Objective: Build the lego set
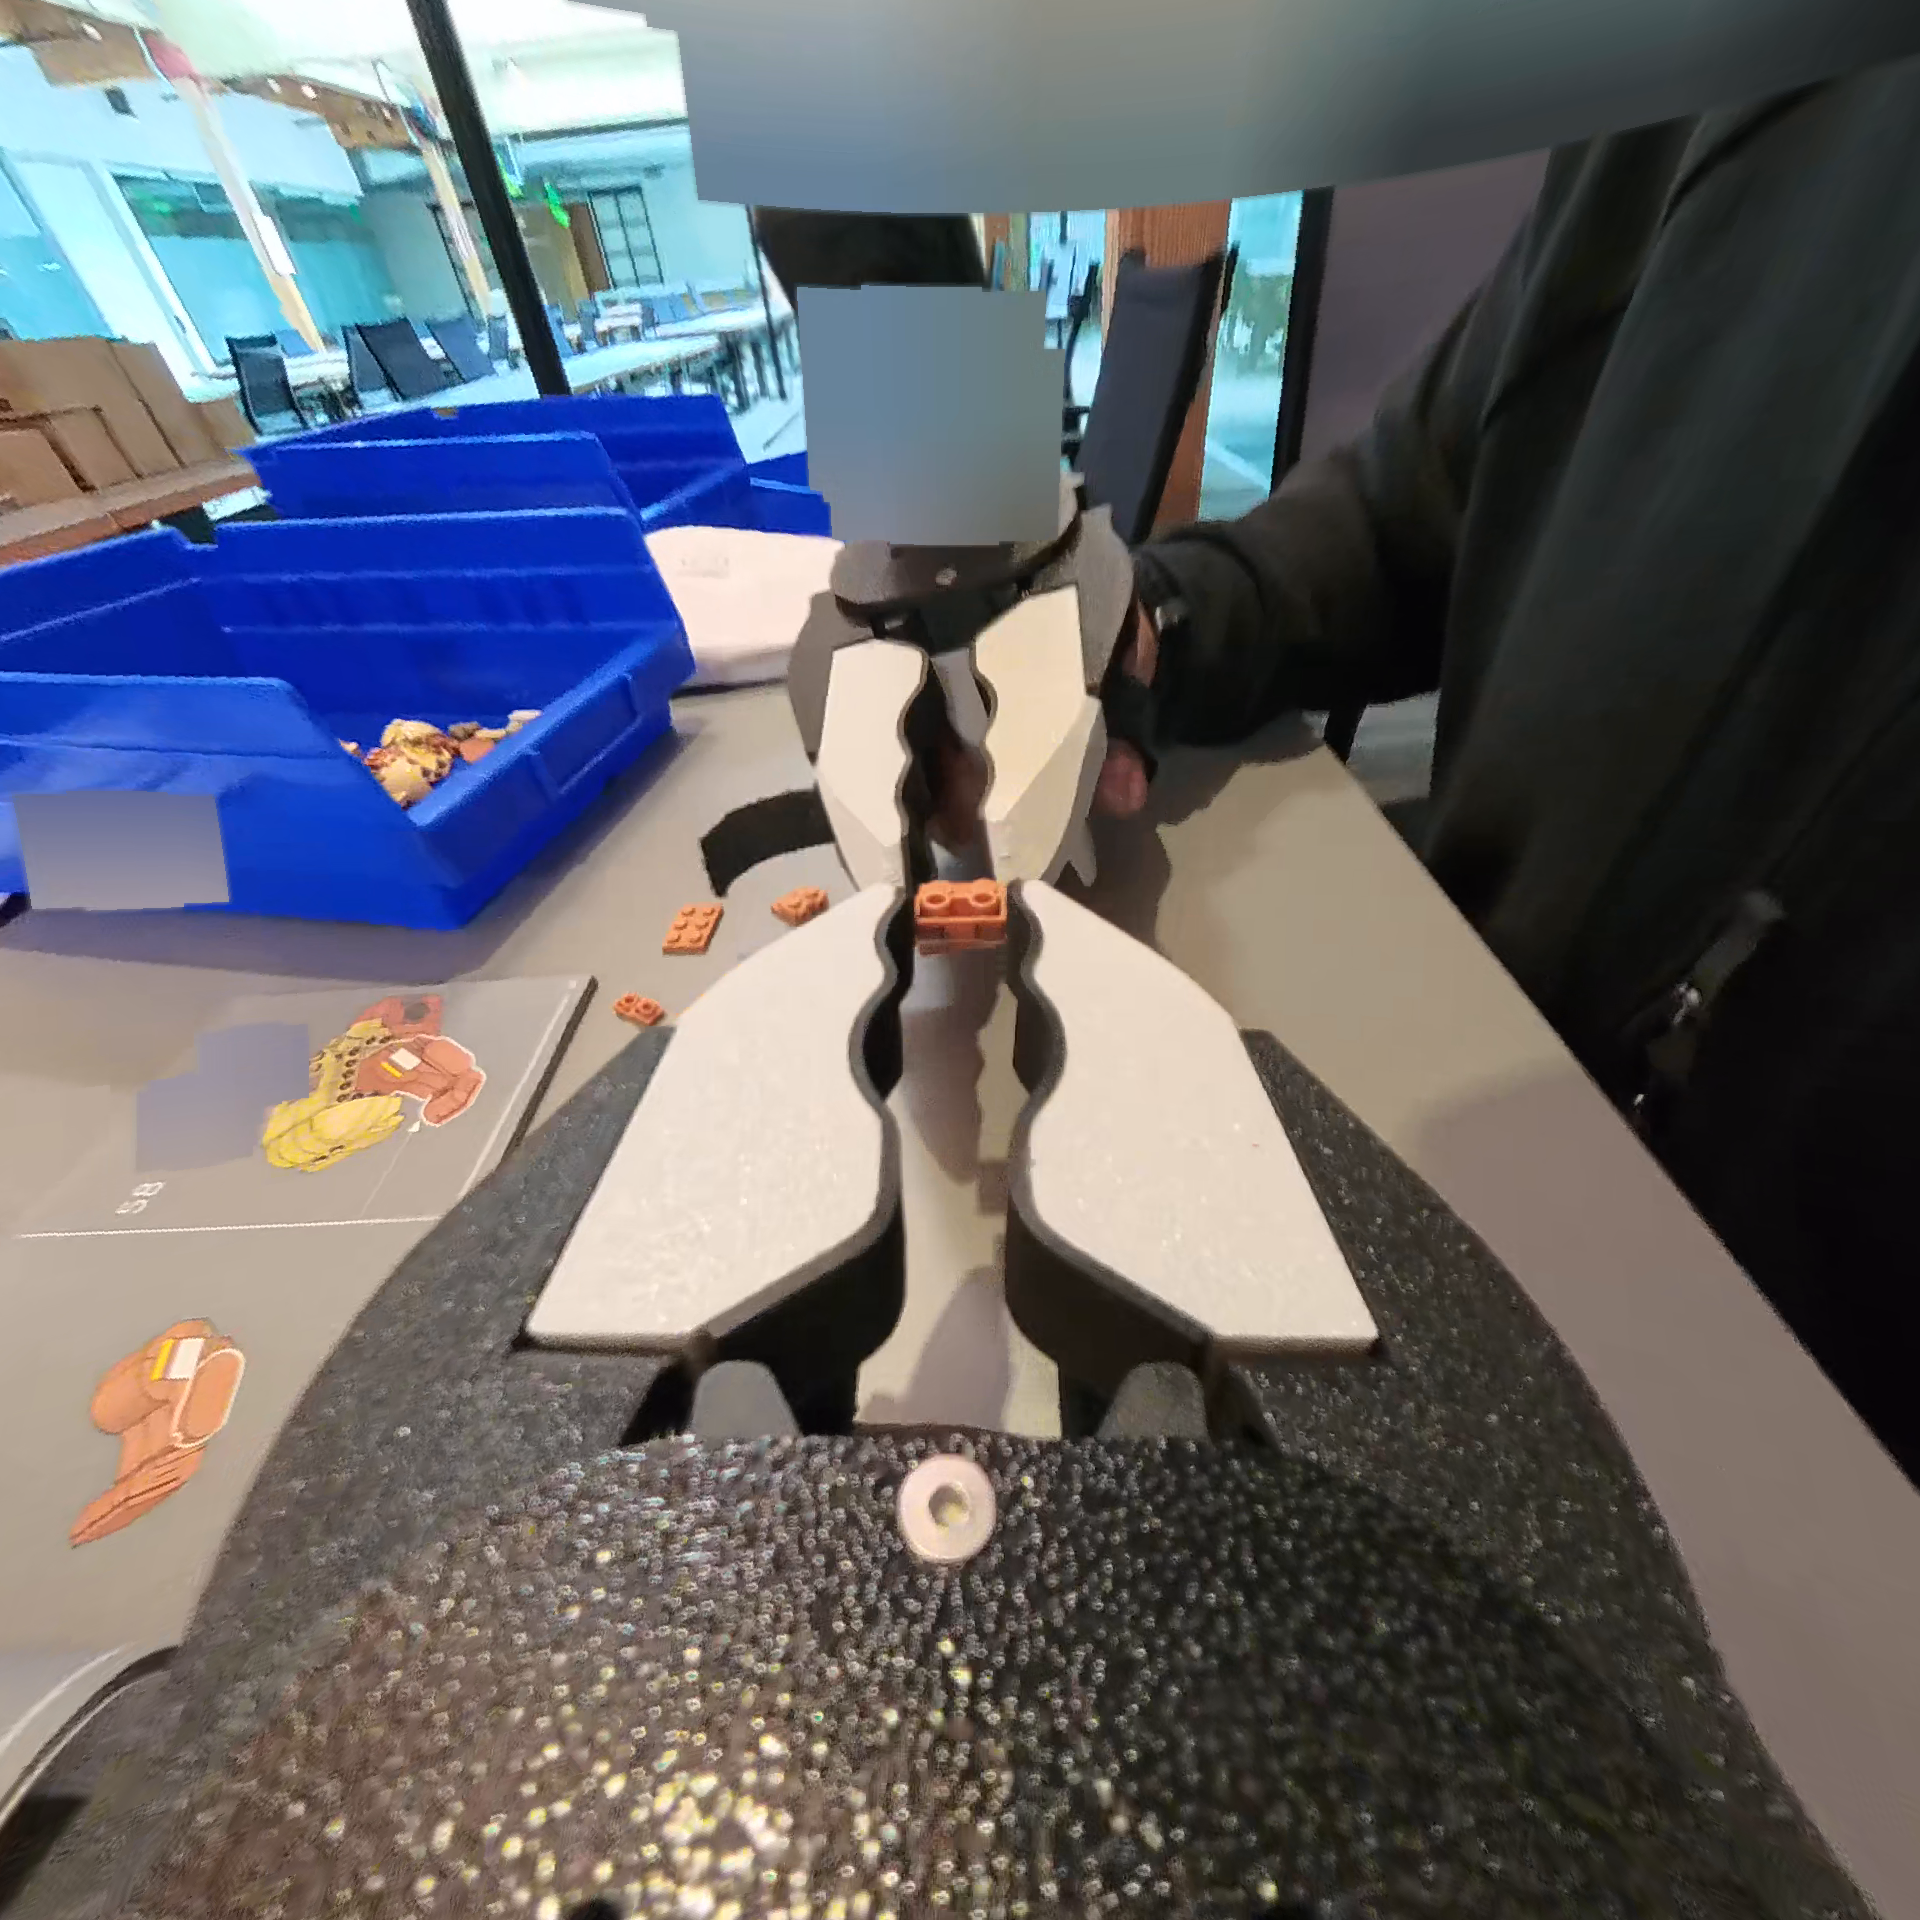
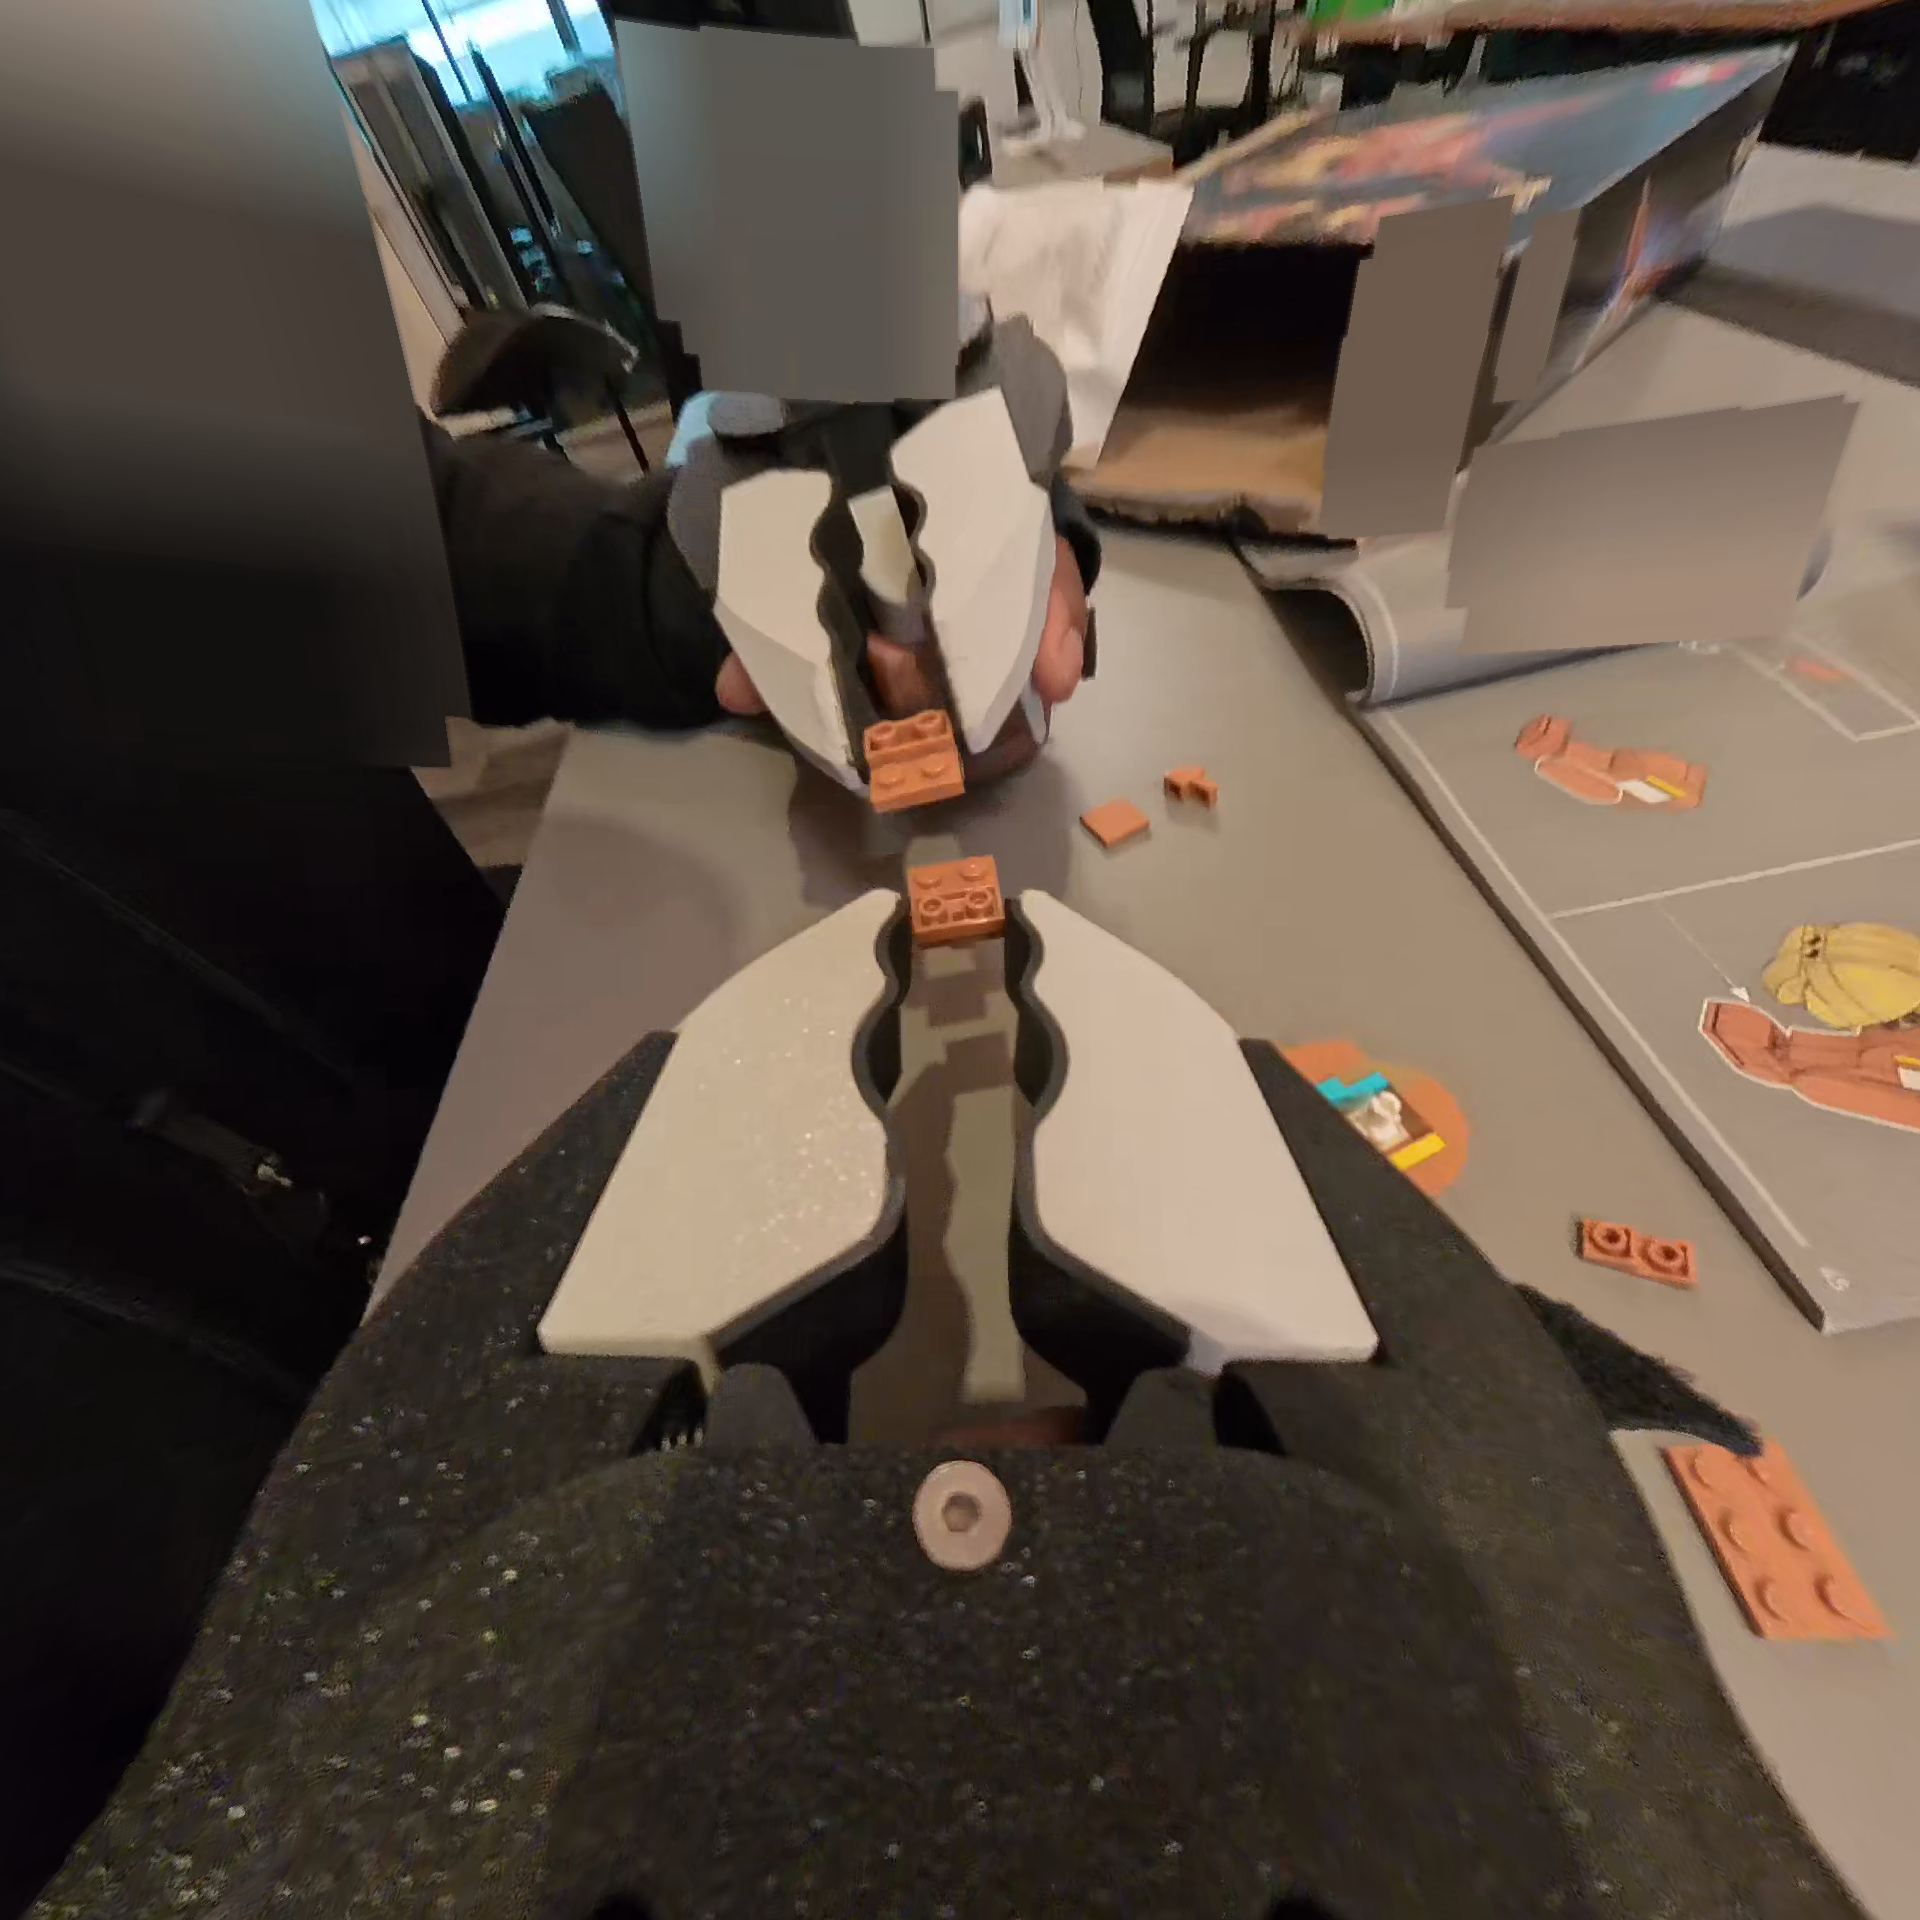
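While both grippers are held low over the grey tabletop (image 1: 1351, 935), tips facing each other and close but not touching, a small orange-brown plastic studded brick (image 1: 961, 914) is seen clenched at the very tips of the left gripper (image 1: 961, 920), with both pads pressed on its sides. A second little orange-brown plastic brick piece (image 2: 956, 902) is gripped the same way by the right gripper (image 2: 956, 914), so neither one is released. Off to the left gripper's left, a few loose orange-brown flat studded plates (image 1: 693, 928) are scattered on the tabletop just beside a grey printed instruction booklet (image 1: 312, 1101), and a blue plastic storage bin (image 1: 343, 748) holding a heap of tan and brown pieces is parked behind them. From the right wrist view, a bigger orange-brown studded plate (image 2: 1771, 1538) is spotted near the right gripper's body, and an opened cardboard box (image 2: 1299, 343) is seen further back.
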`<action>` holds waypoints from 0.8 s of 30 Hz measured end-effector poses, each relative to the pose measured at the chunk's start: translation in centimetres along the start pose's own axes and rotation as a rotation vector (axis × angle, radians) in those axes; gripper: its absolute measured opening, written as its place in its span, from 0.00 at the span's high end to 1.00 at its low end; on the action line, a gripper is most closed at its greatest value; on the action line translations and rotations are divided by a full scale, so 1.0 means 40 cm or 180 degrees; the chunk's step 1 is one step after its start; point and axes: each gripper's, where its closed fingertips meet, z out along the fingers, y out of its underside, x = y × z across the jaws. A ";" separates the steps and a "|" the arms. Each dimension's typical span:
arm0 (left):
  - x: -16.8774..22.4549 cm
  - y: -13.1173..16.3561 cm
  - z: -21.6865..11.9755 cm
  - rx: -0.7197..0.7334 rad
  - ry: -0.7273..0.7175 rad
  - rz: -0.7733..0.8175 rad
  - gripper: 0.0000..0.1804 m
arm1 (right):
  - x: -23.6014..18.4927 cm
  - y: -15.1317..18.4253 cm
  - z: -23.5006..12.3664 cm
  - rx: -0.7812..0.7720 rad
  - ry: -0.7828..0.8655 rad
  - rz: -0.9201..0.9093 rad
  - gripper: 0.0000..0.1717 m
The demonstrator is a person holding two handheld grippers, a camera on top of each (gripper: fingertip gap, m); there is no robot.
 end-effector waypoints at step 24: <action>-0.015 -0.013 0.012 0.0135 -0.0020 -0.0362 0.91 | -0.005 -0.058 -0.008 0.0468 0.0039 0.0046 0.91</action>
